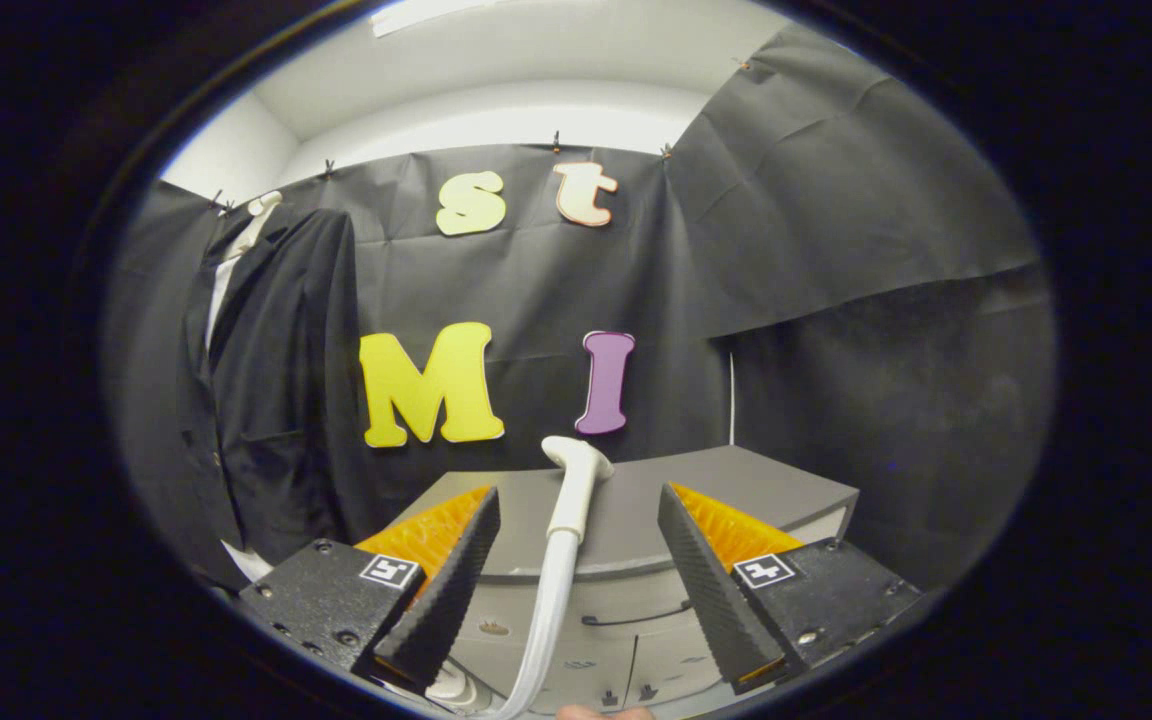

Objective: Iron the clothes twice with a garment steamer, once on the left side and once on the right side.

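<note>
My gripper hangs with its two fingers spread wide apart, pinching nothing, and the garment steamer's wand rises in the gap between them without touching either. The steamer head — a white, flared nozzle tilted slightly toward the left — stands just ahead of my fingertips, and its pale hose runs down from the handle and curves out of sight beneath the gripper. Behind the wand sits a grey cabinet with a flat top and drawer fronts below, one of them carrying a dark curved handle; the steamer's base itself I cannot make out. Well off to the left, beyond my left finger, a dark suit jacket hangs against the black cloth wall on a light hanger, its lapels open over a strip of white, its hem reaching down beside the cabinet's corner. Above the cloth, a white ceiling and a strip light show. A sliver of a fingertip shows below the hose.
</note>
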Tool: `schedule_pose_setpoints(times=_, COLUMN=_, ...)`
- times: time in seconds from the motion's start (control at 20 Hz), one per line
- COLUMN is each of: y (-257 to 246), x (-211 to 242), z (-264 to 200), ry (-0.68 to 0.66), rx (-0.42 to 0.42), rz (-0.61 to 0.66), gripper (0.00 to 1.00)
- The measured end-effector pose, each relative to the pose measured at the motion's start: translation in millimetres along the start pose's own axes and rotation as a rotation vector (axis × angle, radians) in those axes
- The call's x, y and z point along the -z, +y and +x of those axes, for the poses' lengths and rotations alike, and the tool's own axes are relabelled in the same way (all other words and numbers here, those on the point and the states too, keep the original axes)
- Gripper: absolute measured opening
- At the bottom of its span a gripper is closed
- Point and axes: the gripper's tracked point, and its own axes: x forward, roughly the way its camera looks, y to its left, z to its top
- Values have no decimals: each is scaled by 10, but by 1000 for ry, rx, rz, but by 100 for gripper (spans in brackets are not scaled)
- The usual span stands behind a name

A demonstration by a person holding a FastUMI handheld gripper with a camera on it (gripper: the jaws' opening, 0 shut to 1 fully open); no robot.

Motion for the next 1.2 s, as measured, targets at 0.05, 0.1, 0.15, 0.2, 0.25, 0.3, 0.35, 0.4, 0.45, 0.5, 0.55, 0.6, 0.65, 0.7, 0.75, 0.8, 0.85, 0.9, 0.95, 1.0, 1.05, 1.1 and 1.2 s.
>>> schedule_pose_setpoints(times=0.05, y=10, x=-58, z=118, ry=-9, rx=-9, rz=-12, gripper=99)
schedule_pose_setpoints(times=0.1, y=42, x=-94, z=227, ry=-5, rx=-25, rz=-17, gripper=99)
schedule_pose_setpoints(times=0.15, y=63, x=-92, z=351, ry=21, rx=-37, rz=-8, gripper=99)
schedule_pose_setpoints(times=0.2, y=76, x=-43, z=468, ry=66, rx=-49, rz=13, gripper=99)
schedule_pose_setpoints(times=0.25, y=72, x=-14, z=578, ry=115, rx=-52, rz=42, gripper=99)
schedule_pose_setpoints(times=0.3, y=64, x=6, z=694, ry=153, rx=-58, rz=59, gripper=99)
schedule_pose_setpoints(times=0.35, y=35, x=16, z=812, ry=181, rx=-53, rz=64, gripper=99)
schedule_pose_setpoints(times=0.4, y=-6, x=45, z=927, ry=209, rx=-46, rz=59, gripper=99)
schedule_pose_setpoints(times=0.45, y=-37, x=79, z=1021, ry=239, rx=-40, rz=54, gripper=99)
schedule_pose_setpoints(times=0.5, y=-39, x=143, z=1103, ry=280, rx=-44, rz=51, gripper=99)
schedule_pose_setpoints(times=0.55, y=-41, x=206, z=1176, ry=321, rx=-47, rz=55, gripper=99)
schedule_pose_setpoints(times=0.6, y=-36, x=273, z=1232, ry=369, rx=-51, rz=62, gripper=99)
schedule_pose_setpoints(times=0.65, y=-15, x=321, z=1283, ry=407, rx=-57, rz=76, gripper=99)
schedule_pose_setpoints(times=0.7, y=-12, x=340, z=1341, ry=435, rx=-62, rz=88, gripper=99)
schedule_pose_setpoints(times=0.75, y=-18, x=366, z=1402, ry=452, rx=-65, rz=92, gripper=99)
schedule_pose_setpoints(times=0.8, y=-36, x=403, z=1449, ry=472, rx=-61, rz=89, gripper=99)
schedule_pose_setpoints(times=0.85, y=-48, x=427, z=1493, ry=491, rx=-58, rz=88, gripper=98)
schedule_pose_setpoints(times=0.9, y=-49, x=457, z=1530, ry=513, rx=-60, rz=92, gripper=98)
schedule_pose_setpoints(times=0.95, y=-52, x=497, z=1571, ry=543, rx=-60, rz=98, gripper=97)
schedule_pose_setpoints(times=1.0, y=-79, x=556, z=1595, ry=580, rx=-46, rz=102, gripper=95)
schedule_pose_setpoints(times=1.05, y=-85, x=599, z=1626, ry=610, rx=-39, rz=108, gripper=92)
schedule_pose_setpoints(times=1.1, y=-52, x=634, z=1684, ry=628, rx=-54, rz=116, gripper=90)
schedule_pose_setpoints(times=1.2, y=-40, x=706, z=1714, ry=676, rx=-47, rz=120, gripper=83)
